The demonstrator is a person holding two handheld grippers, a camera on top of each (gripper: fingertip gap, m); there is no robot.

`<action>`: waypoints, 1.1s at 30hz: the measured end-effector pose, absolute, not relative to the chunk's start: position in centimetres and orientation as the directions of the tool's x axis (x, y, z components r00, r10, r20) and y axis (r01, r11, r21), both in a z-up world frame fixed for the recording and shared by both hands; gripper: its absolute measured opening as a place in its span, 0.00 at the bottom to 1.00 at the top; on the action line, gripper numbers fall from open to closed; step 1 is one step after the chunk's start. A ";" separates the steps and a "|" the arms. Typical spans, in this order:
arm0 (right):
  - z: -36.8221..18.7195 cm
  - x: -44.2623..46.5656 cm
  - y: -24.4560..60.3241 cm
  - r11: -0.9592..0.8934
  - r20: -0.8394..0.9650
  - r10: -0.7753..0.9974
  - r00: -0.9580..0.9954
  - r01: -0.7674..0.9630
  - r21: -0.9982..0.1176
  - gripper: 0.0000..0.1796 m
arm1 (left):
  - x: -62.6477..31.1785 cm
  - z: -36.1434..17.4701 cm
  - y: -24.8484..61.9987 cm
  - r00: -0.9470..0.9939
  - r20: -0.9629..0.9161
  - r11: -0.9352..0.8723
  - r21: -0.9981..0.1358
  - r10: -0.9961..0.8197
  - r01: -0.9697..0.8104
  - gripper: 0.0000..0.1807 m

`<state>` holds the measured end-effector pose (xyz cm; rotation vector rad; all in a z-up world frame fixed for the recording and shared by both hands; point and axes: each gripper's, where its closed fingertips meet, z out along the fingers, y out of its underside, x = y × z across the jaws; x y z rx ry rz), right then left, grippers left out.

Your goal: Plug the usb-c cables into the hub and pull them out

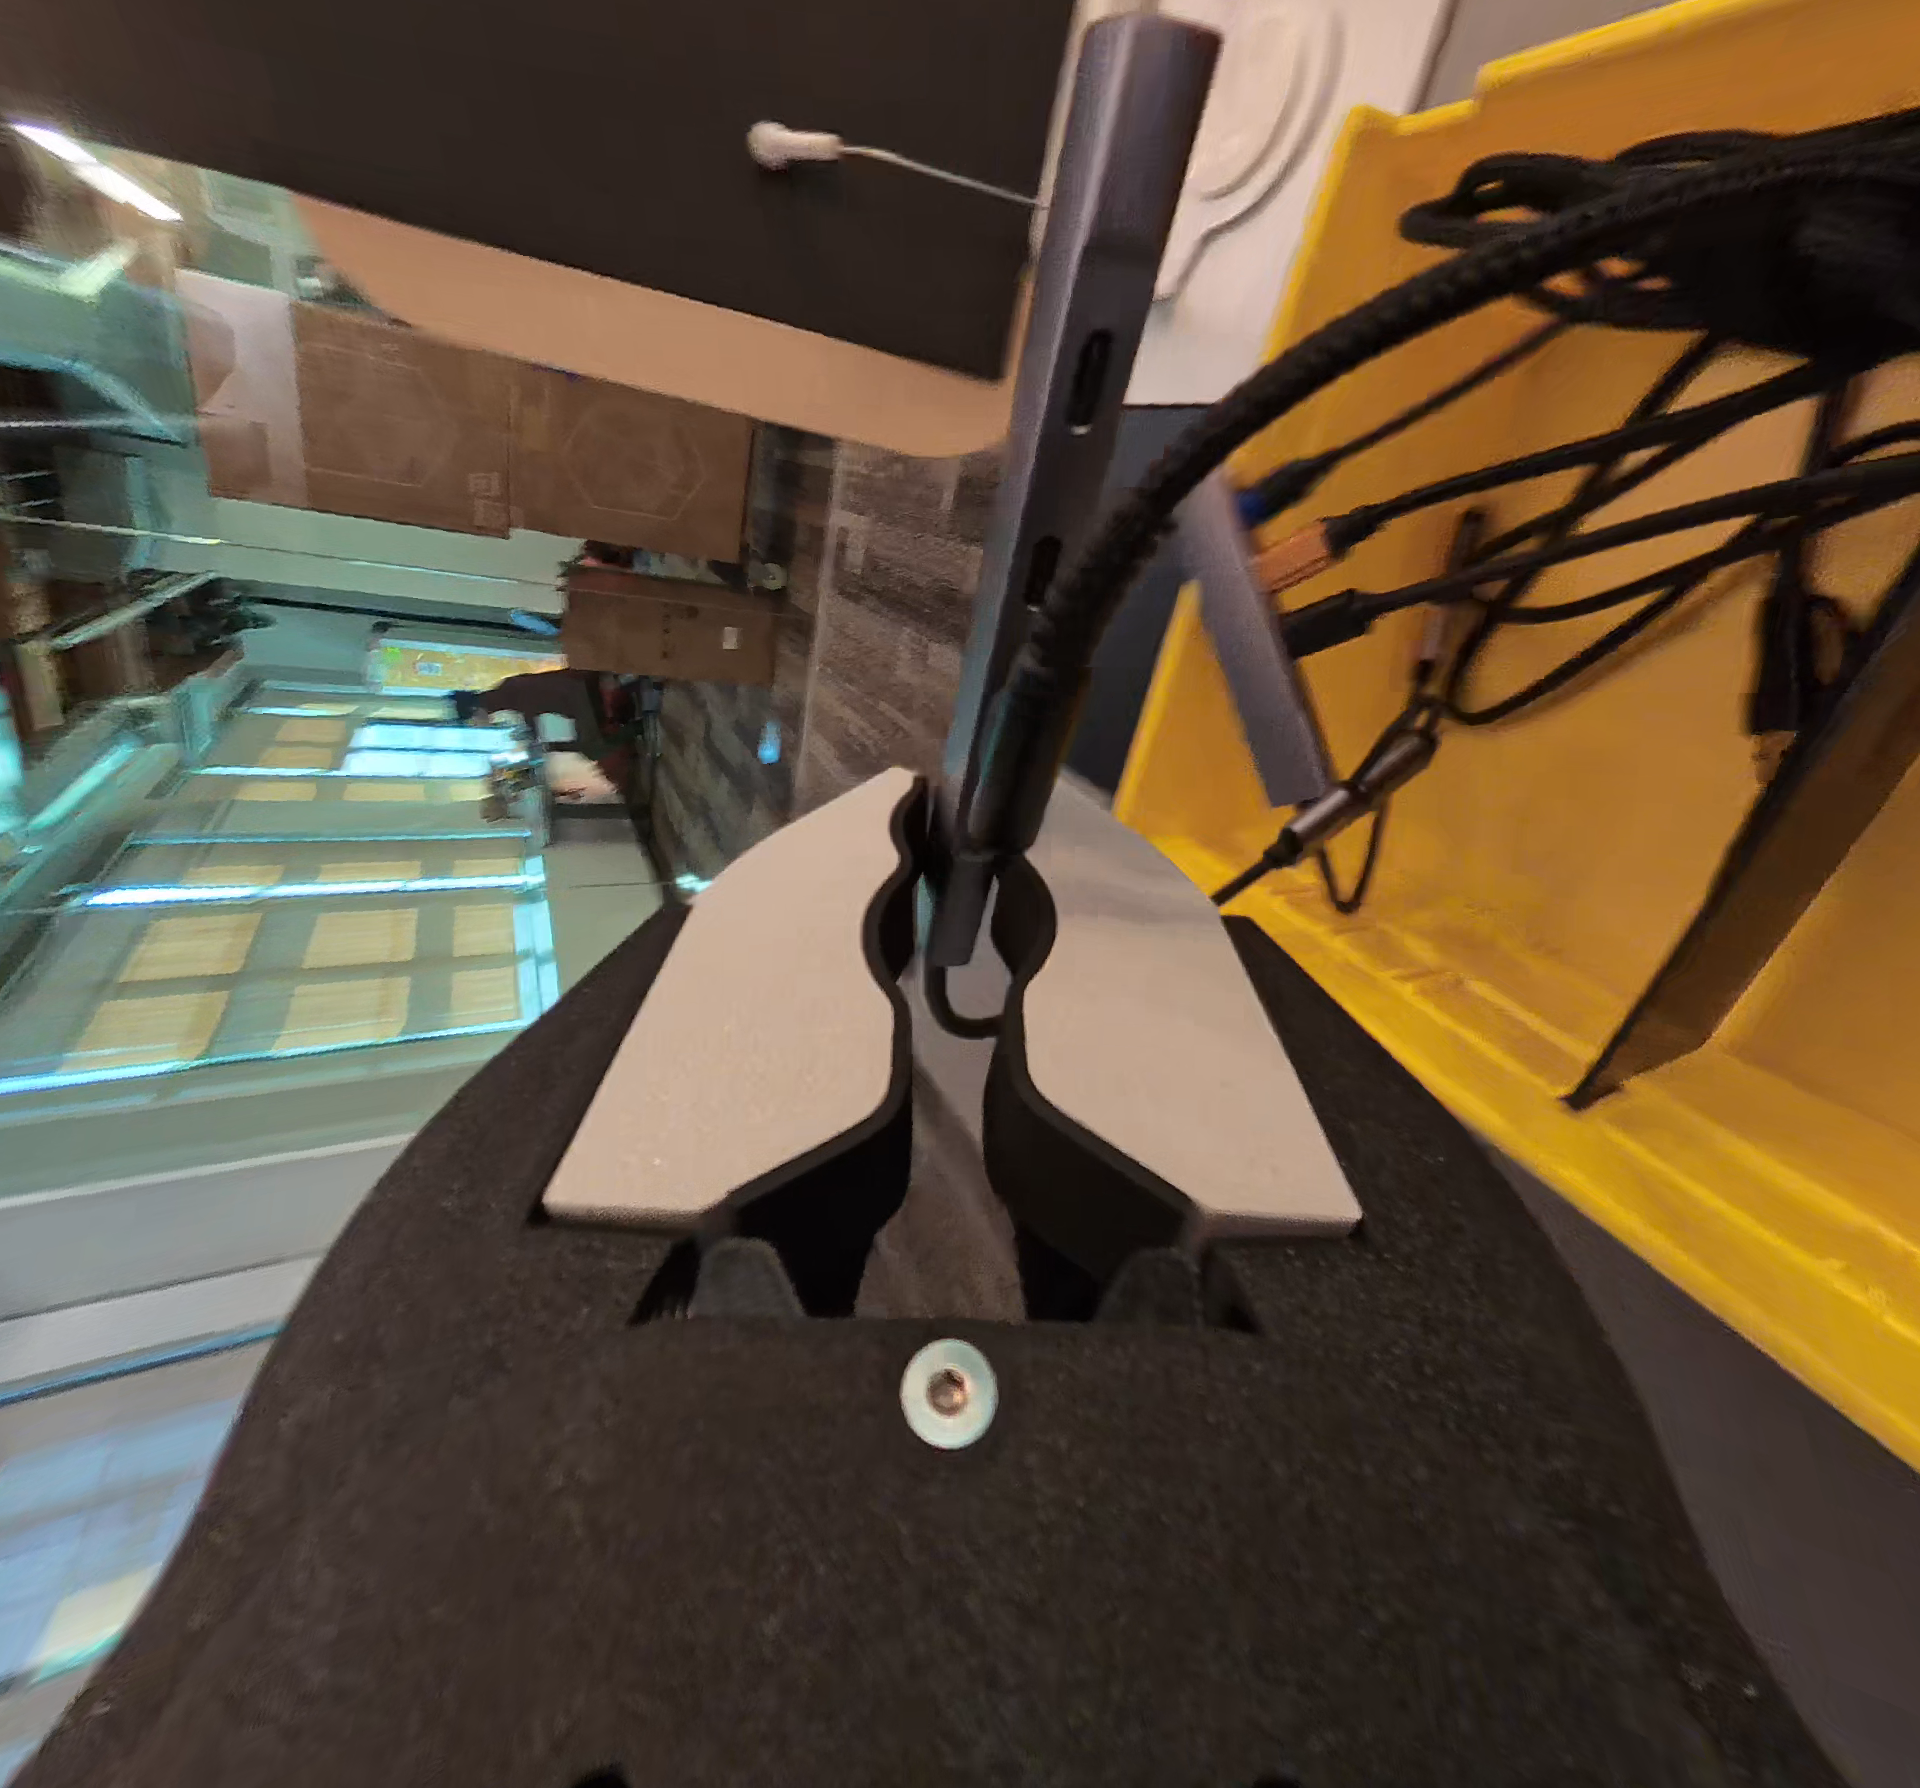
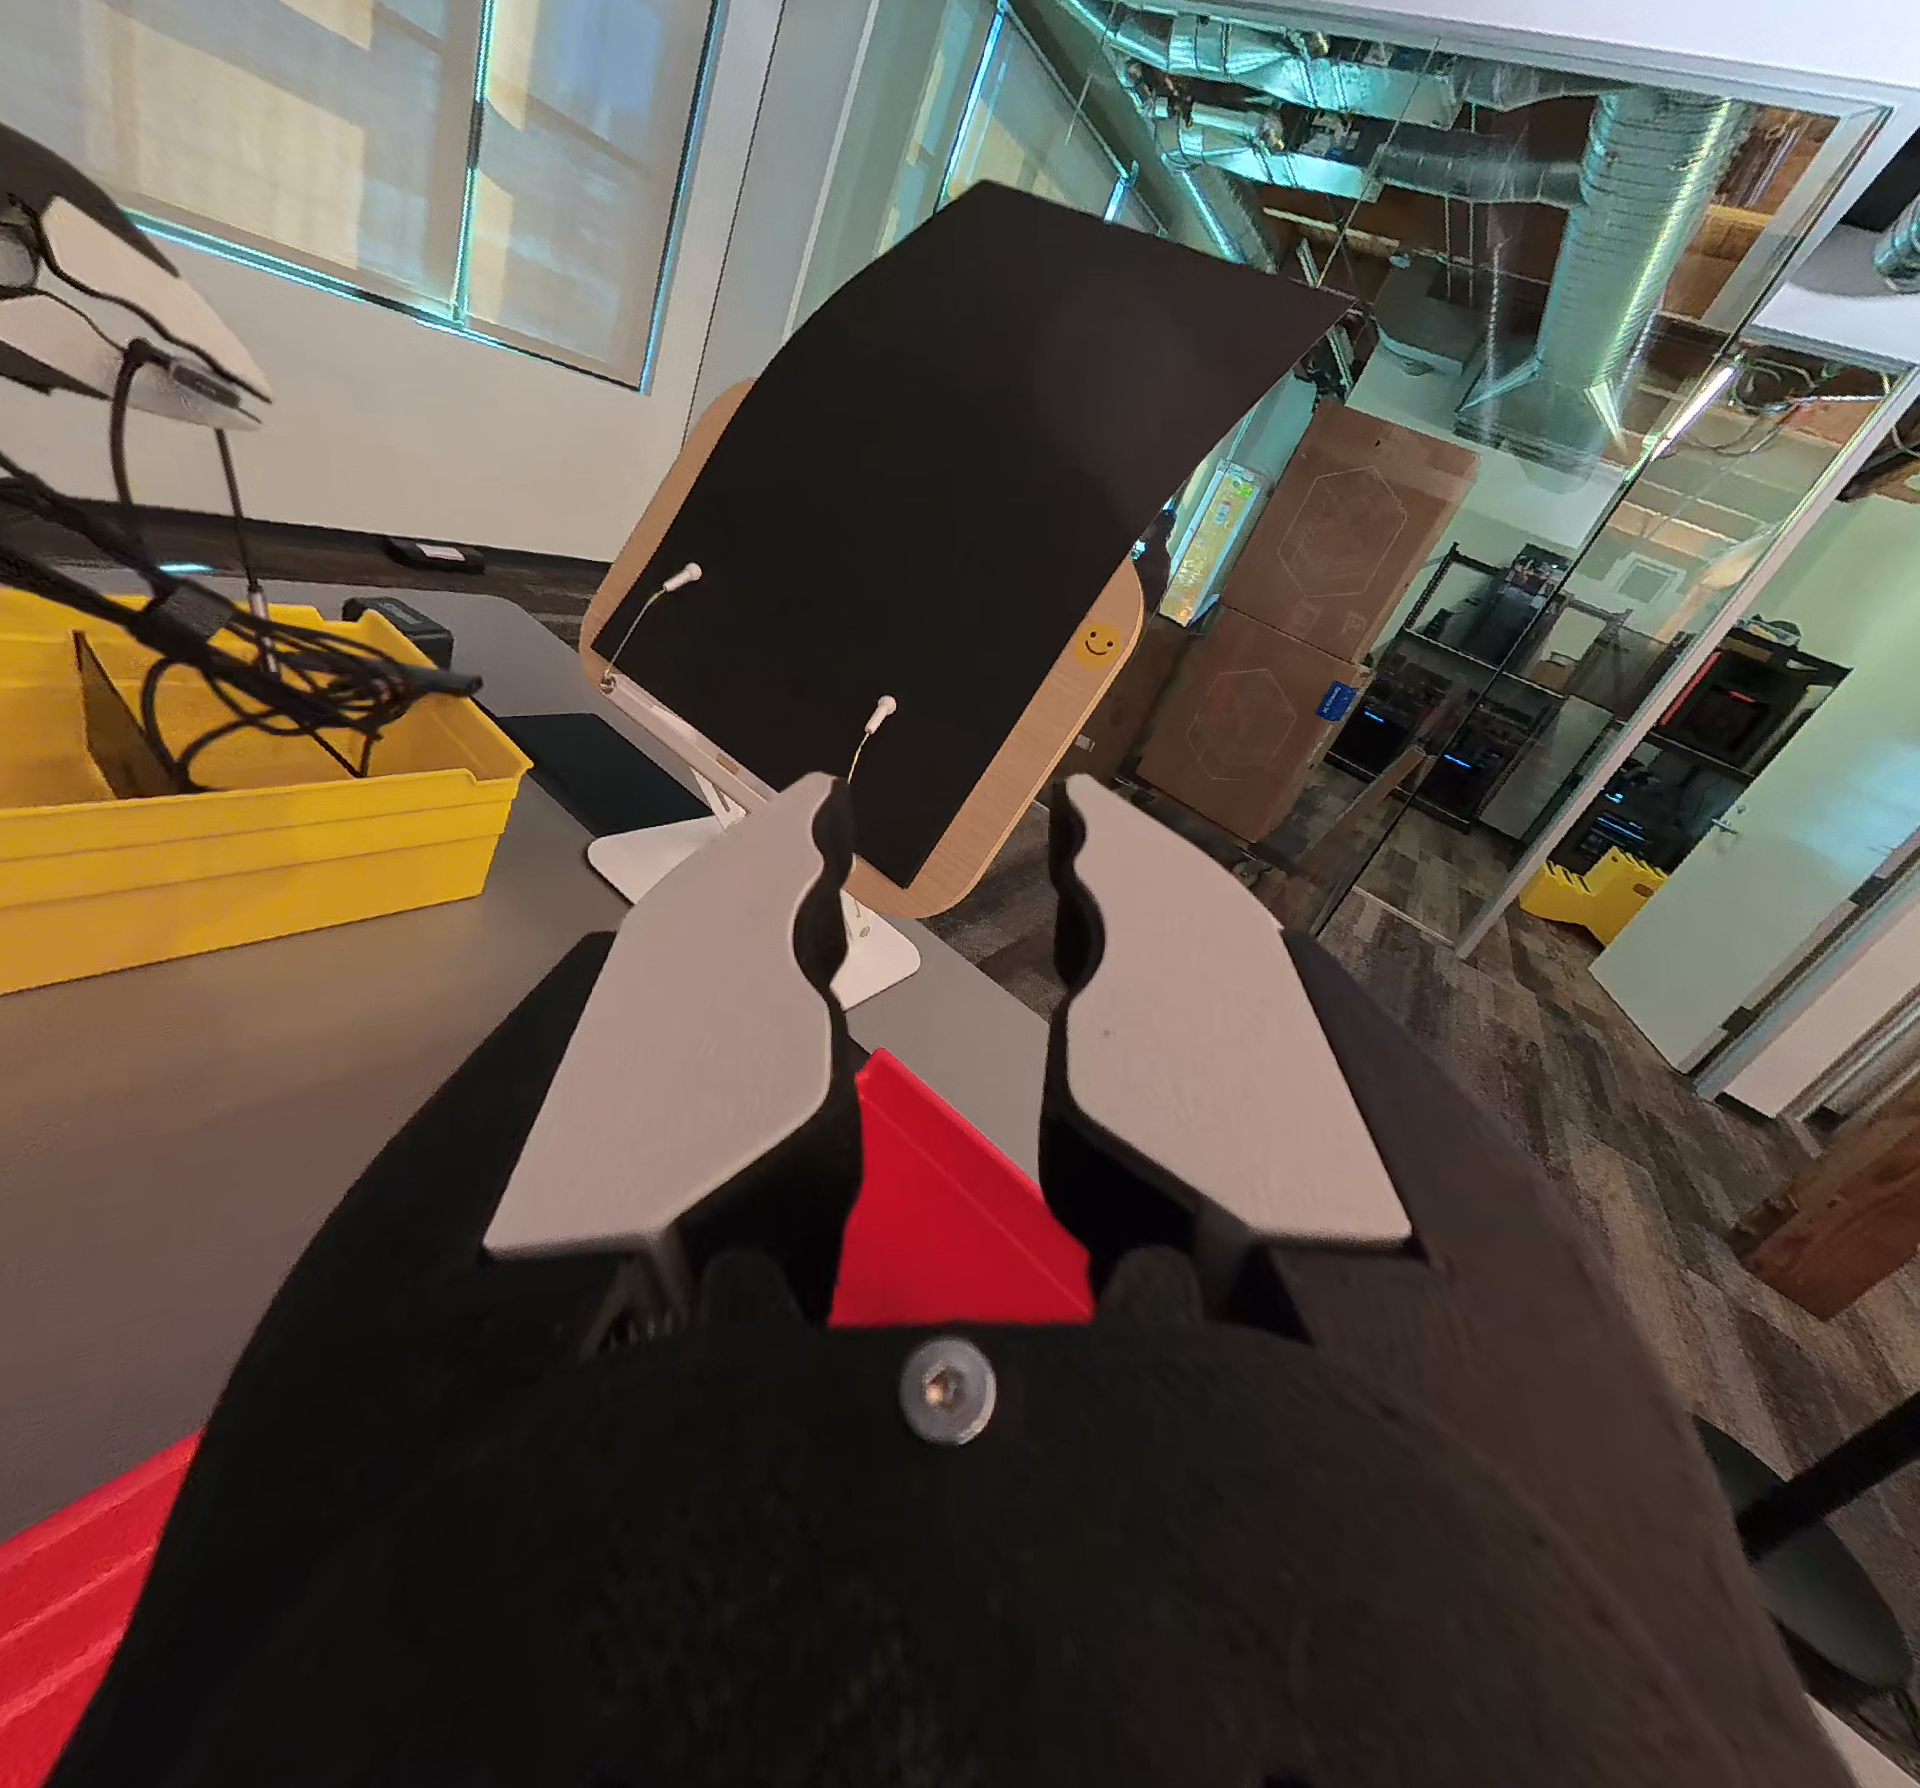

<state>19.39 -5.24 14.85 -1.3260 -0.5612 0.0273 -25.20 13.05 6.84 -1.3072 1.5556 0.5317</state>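
Note:
My left gripper (image 1: 961, 834) is shut on the lower end of a slim grey hub (image 1: 1101, 304), which sticks out beyond the fingers with its side ports showing. A black braided cable (image 1: 1299, 367) runs from the hub's side toward a bundle of black cables (image 1: 1714, 263) over the yellow bin (image 1: 1455, 959). My right gripper (image 2: 945, 824) is open and empty, above the table and away from the hub. The right wrist view shows the left gripper (image 2: 125, 336) far off at upper left, with cables (image 2: 239, 533) hanging down into the yellow bin (image 2: 260, 855).
A second grey hub (image 1: 1257, 647) with several plugged cables lies in the yellow bin. A black board on a white stand (image 2: 935, 543) with two white plugs stands at the table's far edge. A red bin (image 2: 935, 1219) sits under my right gripper. The grey table (image 2: 260, 1115) ends at right. The grippers' ends are close to 50 cm from one another.

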 end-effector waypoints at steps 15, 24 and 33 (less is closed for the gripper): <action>17.5 18.3 -8.0 0.321 0.288 0.419 0.861 0.156 -0.934 0.20 | -22.8 22.4 7.8 0.203 -0.944 0.184 -0.255 -0.262 -0.949 0.05; 15.4 7.7 -9.1 0.447 0.532 0.510 0.675 0.321 -0.835 0.20 | -9.0 15.2 0.3 0.077 -0.943 0.340 -0.193 -0.325 -0.920 0.05; 9.5 1.5 -10.3 0.609 0.931 0.275 0.241 0.706 -0.362 0.21 | -2.6 7.0 -4.5 -0.022 -0.883 0.447 -0.216 -0.469 -0.868 0.05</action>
